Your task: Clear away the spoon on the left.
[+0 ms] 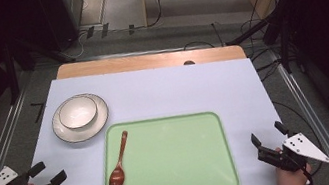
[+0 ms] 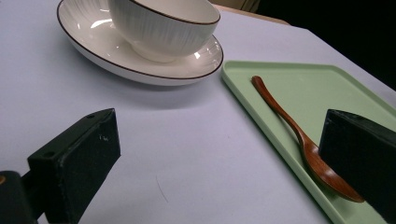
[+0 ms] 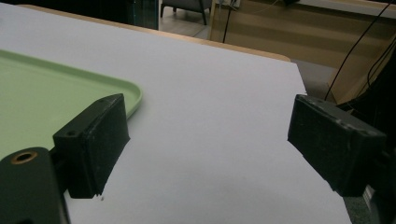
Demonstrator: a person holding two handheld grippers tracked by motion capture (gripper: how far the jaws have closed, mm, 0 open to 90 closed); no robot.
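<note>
- L gripper point(image 1: 47, 175) at near-left table corner, jaws spread wide, nothing between them.
- Wooden spoon point(image 1: 119, 161) lies in green tray point(image 1: 179, 161) along its left side, bowl end toward the person, handle pointing away.
- In left gripper view the spoon point(image 2: 299, 135) sits just beside the right-hand jaw, outside the gap; bare tabletop between the jaws.
- White bowl point(image 1: 77, 111) stands on plate point(image 1: 101, 117), beyond L gripper, left of the tray's far corner.
- R gripper point(image 1: 267, 137) at near-right, jaws spread, empty, well apart from spoon, right of tray.

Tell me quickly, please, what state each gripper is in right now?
Left gripper: open, holding nothing.
Right gripper: open, holding nothing.
</note>
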